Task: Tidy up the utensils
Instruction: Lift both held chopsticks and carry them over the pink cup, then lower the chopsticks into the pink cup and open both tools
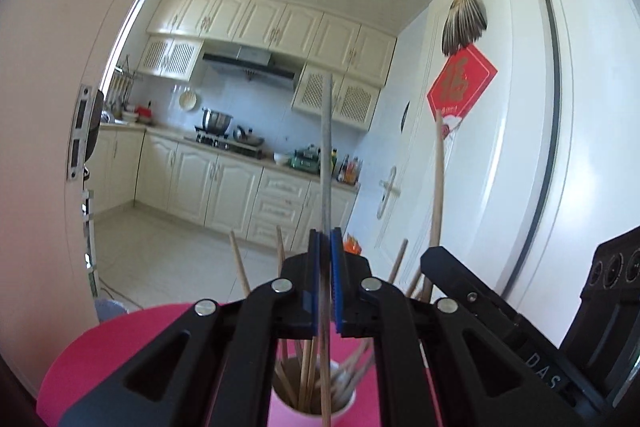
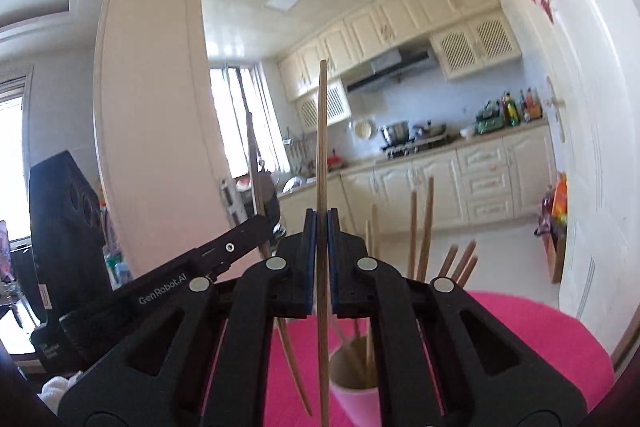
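My left gripper (image 1: 325,247) is shut on a grey chopstick (image 1: 327,147) that stands upright above a pink cup (image 1: 312,407) holding several wooden chopsticks (image 1: 306,375). My right gripper (image 2: 321,227) is shut on a wooden chopstick (image 2: 322,131), also upright, over the same cup (image 2: 354,399). The cup stands on a pink round table (image 2: 540,347). The right gripper's body shows at the right of the left wrist view (image 1: 480,291); the left gripper's body shows at the left of the right wrist view (image 2: 192,267).
A white door (image 1: 500,147) with a red paper square (image 1: 460,87) stands close on the right. Beyond lies a kitchen with cream cabinets (image 1: 224,183) and a tiled floor (image 1: 180,259). A black device (image 2: 64,227) stands to the left.
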Demonstrator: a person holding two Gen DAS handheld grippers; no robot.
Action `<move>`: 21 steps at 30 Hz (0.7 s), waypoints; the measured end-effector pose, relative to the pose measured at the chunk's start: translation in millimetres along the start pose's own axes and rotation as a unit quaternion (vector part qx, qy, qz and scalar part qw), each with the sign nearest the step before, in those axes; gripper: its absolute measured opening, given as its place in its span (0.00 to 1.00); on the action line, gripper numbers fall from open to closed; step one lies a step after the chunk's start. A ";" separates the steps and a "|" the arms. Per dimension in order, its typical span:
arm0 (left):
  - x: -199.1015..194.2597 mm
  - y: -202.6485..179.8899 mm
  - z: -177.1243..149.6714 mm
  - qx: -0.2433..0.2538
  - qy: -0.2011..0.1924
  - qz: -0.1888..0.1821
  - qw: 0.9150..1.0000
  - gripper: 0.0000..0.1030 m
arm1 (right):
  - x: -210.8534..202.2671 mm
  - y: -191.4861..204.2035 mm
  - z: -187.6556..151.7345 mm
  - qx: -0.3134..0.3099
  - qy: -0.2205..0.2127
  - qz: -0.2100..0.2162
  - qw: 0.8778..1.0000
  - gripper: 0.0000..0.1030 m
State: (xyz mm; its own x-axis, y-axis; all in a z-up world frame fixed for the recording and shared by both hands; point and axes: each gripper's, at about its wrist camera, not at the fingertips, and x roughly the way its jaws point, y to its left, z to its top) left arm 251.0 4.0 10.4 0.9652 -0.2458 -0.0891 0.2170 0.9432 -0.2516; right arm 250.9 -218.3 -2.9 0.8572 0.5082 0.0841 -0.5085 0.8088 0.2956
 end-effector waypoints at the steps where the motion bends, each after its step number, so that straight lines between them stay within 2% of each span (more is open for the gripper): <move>1: 4.7 0.0 2.5 0.000 -0.007 0.000 1.000 0.06 | 2.4 -3.6 0.4 -0.001 -0.012 -0.005 1.000 0.06; 8: 30.5 -7.0 -6.2 0.027 -0.025 0.008 0.999 0.06 | 18.7 -16.5 3.1 0.001 -0.039 -0.016 0.999 0.06; 16: 45.0 0.3 -21.3 0.038 0.000 0.018 0.999 0.06 | 23.2 -24.5 -8.4 0.003 -0.030 -0.018 0.999 0.06; 21: 44.6 6.6 -30.0 0.035 0.025 0.013 0.999 0.06 | 20.4 -19.2 -9.1 0.000 -0.040 -0.017 0.999 0.06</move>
State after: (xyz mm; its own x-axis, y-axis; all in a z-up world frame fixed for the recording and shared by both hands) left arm 291.1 -7.5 -24.2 0.9629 -0.2292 -0.1426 0.2023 0.9625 -0.1808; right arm 277.4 -220.8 -15.5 0.8781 0.4548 0.1490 -0.4784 0.8257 0.2988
